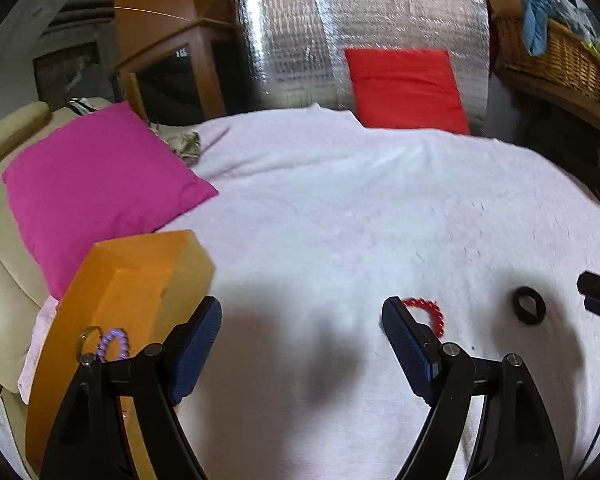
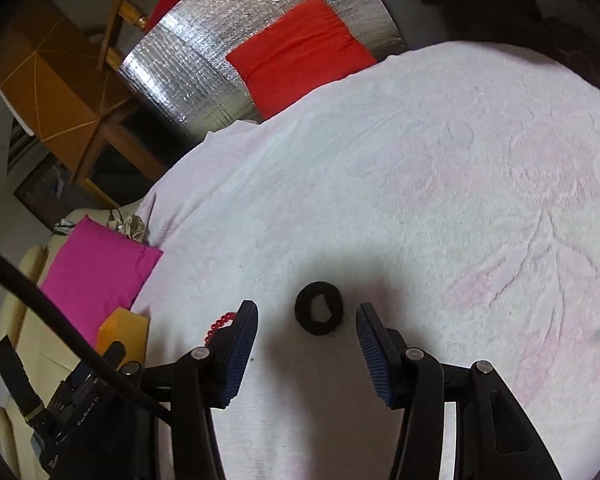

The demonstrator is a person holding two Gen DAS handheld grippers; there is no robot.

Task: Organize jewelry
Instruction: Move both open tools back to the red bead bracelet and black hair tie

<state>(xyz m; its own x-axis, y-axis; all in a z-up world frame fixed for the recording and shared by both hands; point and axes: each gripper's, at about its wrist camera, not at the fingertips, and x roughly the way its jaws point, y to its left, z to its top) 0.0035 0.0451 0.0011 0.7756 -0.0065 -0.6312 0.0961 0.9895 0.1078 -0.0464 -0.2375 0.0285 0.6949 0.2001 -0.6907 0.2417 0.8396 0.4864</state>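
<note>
The surface is a bed (image 1: 340,208) under a white cover, so loose pieces lie flat and contrast well. The left tool (image 1: 302,328) is spread wide and grips nothing; it hovers low in the left wrist frame with the orange box (image 1: 140,280) at lower left, just beside its left finger. A purple bracelet (image 1: 114,344) sits on the box, which suggests the box is the collection point. A red bracelet (image 1: 428,314) lies on the cover at lower right of that frame, partly hidden behind the right finger. The right tool (image 2: 306,318) is also spread and empty, its fingers on either side of a black ring (image 2: 319,308) at lower centre of the right wrist frame; the ring touches neither pad. This alignment suggests a pinch on the ring is the step in hand. The soft cover may yield under the pads.
</note>
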